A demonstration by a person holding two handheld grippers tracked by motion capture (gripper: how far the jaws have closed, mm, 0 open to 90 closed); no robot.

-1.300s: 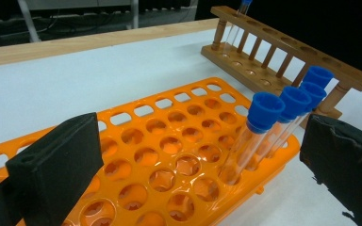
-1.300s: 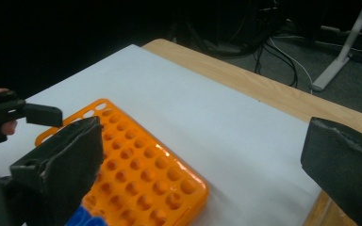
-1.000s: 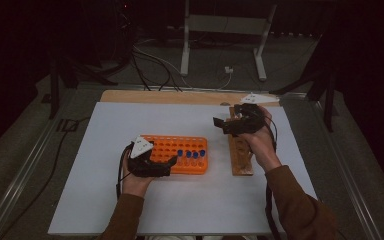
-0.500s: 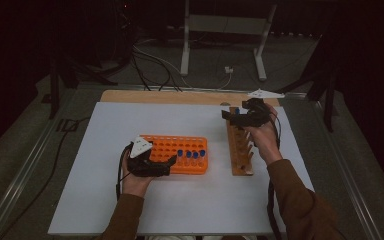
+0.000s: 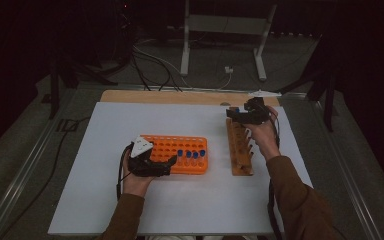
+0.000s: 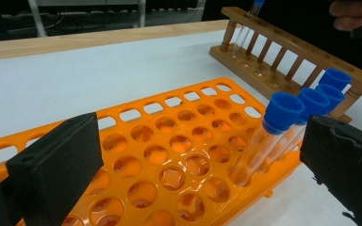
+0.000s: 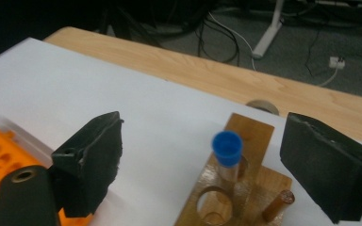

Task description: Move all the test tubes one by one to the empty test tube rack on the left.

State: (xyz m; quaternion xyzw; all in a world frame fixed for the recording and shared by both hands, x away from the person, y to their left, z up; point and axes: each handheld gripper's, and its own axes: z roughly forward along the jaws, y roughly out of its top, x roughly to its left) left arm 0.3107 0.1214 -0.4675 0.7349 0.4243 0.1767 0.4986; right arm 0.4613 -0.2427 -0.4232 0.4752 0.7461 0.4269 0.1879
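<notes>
An orange tube rack [image 5: 177, 147] lies mid-table with three blue-capped tubes [image 5: 191, 154] at its right end. My left gripper [image 5: 166, 163] sits over the rack's left part, jaws wide apart above the holes [image 6: 169, 155], with the capped tubes [image 6: 283, 110] near the right jaw. A wooden rack [image 5: 240, 150] lies to the right. One blue-capped tube [image 7: 227, 148] stands in its far end hole. My right gripper [image 5: 236, 115] straddles that tube, and its jaws have just been closing. The tube stands between them, and the pads [image 7: 99, 150] are clear of it.
The racks lie on a white board [image 5: 130, 125] on a wooden table [image 5: 180, 97]. A round hole [image 7: 260, 107] sits in the wood just beyond the wooden rack [image 7: 259, 136]. Cables and a metal stand [image 5: 220, 30] occupy the floor behind the table.
My right hand has shifted toward the far end of the wooden rack and come lower. The left hand and the orange rack have stayed put.
</notes>
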